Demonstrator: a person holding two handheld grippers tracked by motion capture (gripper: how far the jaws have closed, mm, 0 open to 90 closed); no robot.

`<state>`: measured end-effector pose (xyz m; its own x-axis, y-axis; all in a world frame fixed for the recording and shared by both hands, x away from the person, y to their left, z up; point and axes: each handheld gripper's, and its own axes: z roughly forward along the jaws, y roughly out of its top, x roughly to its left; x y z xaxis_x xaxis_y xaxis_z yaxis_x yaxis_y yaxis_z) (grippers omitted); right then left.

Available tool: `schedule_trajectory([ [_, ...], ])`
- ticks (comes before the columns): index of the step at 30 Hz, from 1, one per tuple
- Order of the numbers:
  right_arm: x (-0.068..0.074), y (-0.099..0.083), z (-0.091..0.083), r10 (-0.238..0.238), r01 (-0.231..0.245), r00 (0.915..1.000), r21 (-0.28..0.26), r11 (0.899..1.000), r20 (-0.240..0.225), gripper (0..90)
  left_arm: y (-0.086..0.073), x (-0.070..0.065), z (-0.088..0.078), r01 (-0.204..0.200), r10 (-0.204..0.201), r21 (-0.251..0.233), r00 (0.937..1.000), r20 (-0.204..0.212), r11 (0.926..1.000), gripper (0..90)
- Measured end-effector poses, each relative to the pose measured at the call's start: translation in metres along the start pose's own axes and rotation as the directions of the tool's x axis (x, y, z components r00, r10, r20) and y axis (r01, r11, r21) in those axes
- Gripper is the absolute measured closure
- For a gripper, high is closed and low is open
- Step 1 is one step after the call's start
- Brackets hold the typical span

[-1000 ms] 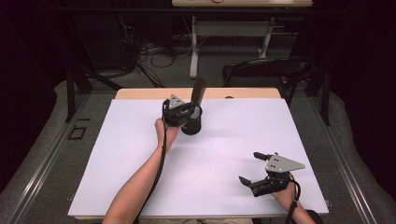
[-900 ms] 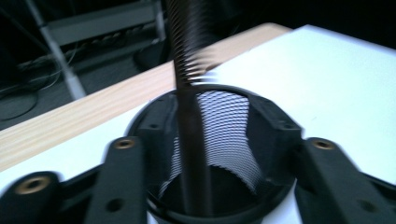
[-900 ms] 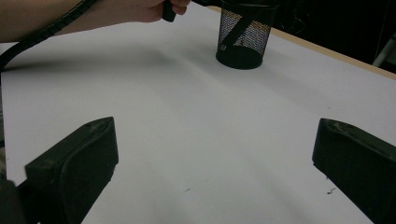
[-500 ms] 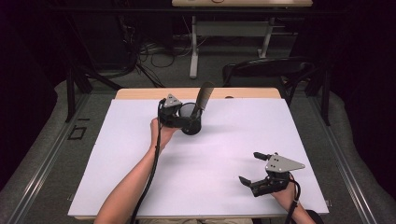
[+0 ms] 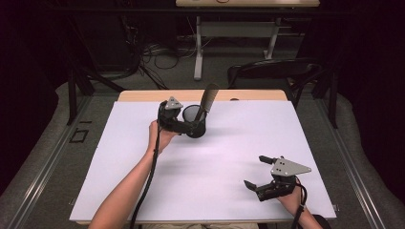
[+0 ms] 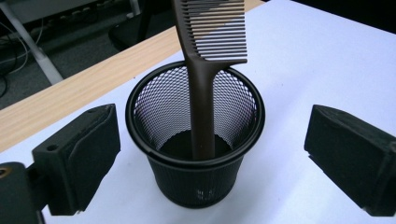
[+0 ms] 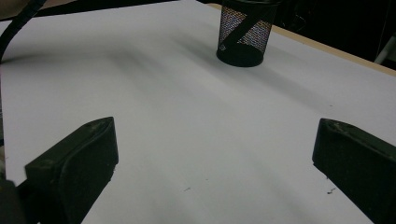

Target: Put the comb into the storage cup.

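A black mesh cup stands on the white table top near its far edge. A dark brown comb stands in it, handle down, leaning to the right. My left gripper is just left of the cup. In the left gripper view its jaws have just been opening and stand wide on either side of the cup and comb, with no pad touching them. My right gripper rests open near the front right, nothing between its jaws. In the right gripper view the cup is far ahead of that gripper.
A white sheet covers the table, with a strip of bare wood along the far edge. Behind the table are a dark chair, cables on the floor and a white desk frame.
The left gripper let go of the comb and opened wide, drawing slightly back to the left. The comb, upright before, now leans right in the cup. The right gripper stayed put.
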<state>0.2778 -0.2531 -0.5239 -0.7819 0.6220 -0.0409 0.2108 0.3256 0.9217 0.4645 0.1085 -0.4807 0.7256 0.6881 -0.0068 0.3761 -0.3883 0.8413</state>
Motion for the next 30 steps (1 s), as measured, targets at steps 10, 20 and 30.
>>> schedule_trajectory([
  [10, 0.0, 0.0, 0.0, -0.001, 0.001, 1.0, 0.007, 1.0, -0.005, 0.0, -0.005, 0.003, -0.009, -0.007, 0.006, 0.048, 1.0, 0.006, 0.9988, 0.3],
  [20, -0.001, -0.001, 0.002, 0.003, -0.003, 1.0, 0.013, 1.0, -0.002, 0.0, -0.011, 0.006, -0.019, -0.008, 0.008, 0.062, 1.0, 0.002, 0.998, 0.1],
  [30, 0.0, -0.001, 0.002, 0.007, -0.007, 1.0, 0.015, 1.0, -0.003, 0.0, -0.017, 0.007, -0.031, -0.006, 0.006, 0.064, 1.0, -0.007, 0.9979, 0.1],
])
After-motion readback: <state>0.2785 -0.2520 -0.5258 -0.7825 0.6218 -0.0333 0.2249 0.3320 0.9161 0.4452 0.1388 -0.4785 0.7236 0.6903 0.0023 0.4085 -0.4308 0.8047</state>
